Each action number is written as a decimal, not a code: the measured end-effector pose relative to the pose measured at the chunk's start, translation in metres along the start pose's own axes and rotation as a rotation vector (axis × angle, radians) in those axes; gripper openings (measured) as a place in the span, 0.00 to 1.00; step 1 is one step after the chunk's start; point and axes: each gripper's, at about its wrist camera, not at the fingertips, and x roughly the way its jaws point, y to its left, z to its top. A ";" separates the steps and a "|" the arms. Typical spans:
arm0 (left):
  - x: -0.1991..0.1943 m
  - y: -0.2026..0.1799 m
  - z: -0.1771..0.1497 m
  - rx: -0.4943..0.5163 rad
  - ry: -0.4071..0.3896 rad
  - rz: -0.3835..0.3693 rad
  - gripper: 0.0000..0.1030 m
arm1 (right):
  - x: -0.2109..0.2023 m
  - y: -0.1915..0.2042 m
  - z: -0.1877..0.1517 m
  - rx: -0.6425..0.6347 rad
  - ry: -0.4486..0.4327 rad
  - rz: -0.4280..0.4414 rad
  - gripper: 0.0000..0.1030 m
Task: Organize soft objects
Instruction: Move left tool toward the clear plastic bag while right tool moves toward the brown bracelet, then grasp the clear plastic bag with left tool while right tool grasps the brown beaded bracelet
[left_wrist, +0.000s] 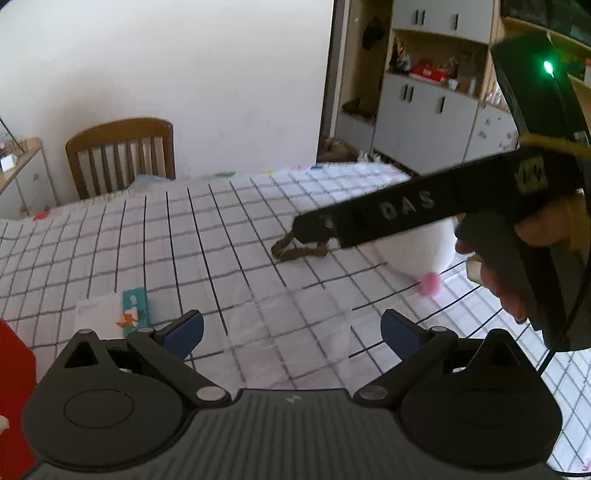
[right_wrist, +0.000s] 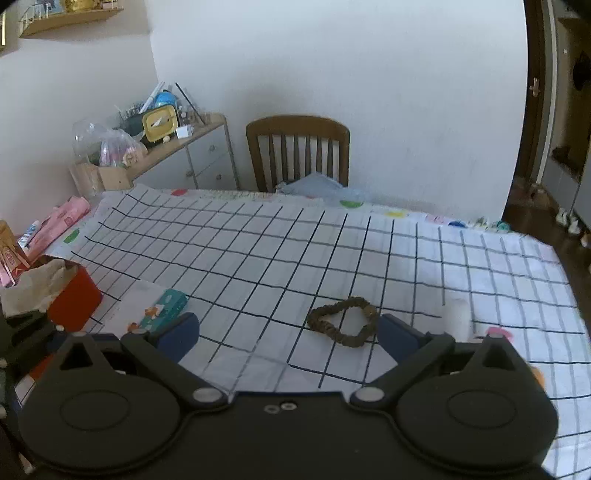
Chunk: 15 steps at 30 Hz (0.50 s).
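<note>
A brown scrunchie (right_wrist: 352, 340) lies flat on the checked tablecloth (right_wrist: 258, 258), just ahead of my right gripper (right_wrist: 290, 336) and close to its right finger. That gripper is open and holds nothing. In the left wrist view the scrunchie (left_wrist: 295, 253) lies under the tip of the right tool's black body (left_wrist: 406, 210), which a hand (left_wrist: 506, 291) holds. Behind the tool sits a white plush (left_wrist: 417, 251) with a pink pom (left_wrist: 430, 286). My left gripper (left_wrist: 291, 336) hovers open over bare cloth, nearer than both.
A red box (right_wrist: 75, 301) with beige cloth (right_wrist: 37, 284) in it stands at the table's left edge. A teal tissue pack (right_wrist: 168, 304) lies beside it. Pink packets (right_wrist: 62, 221) sit far left. A wooden chair (right_wrist: 297, 147) stands behind the table.
</note>
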 end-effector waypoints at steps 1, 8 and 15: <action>0.004 0.000 -0.001 -0.006 0.006 -0.001 1.00 | 0.006 -0.001 0.000 0.000 0.009 0.003 1.00; 0.036 0.000 -0.011 -0.019 0.065 0.024 1.00 | 0.042 -0.007 -0.004 -0.018 0.066 0.000 0.98; 0.047 0.008 -0.015 -0.063 0.082 0.045 1.00 | 0.064 -0.012 -0.009 -0.035 0.104 0.008 0.96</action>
